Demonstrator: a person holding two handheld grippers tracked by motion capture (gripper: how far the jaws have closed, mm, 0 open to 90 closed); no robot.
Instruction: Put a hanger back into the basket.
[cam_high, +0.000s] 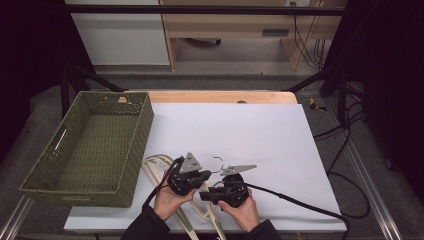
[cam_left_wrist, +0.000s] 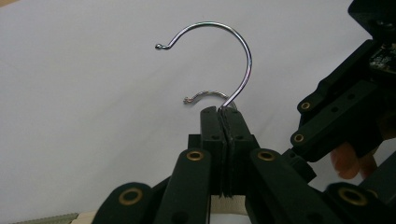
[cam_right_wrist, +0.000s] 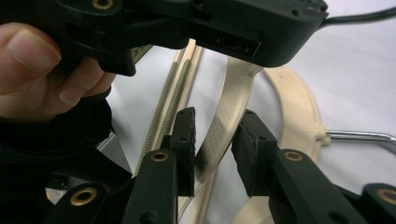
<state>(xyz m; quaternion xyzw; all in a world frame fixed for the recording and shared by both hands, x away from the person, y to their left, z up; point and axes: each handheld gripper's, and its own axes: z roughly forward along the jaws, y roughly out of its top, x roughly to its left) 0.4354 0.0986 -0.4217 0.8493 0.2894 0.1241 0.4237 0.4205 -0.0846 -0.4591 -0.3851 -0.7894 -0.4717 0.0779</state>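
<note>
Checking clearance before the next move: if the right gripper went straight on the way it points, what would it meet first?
Probably the cream hanger arm already between its part-open jaws; beyond it, the left gripper crosses close ahead, though depth is hard to judge.

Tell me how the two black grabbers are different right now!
The left gripper has its jaws pressed flat together, while the right gripper has a gap between its jaws. The left gripper pinches a hanger at the foot of its metal hook; the right gripper has a cream hanger arm between its jaws without squeezing it. In the high view the left gripper sits nearer the green basket. Both are black, hand-held, and over the white sheet.
</note>
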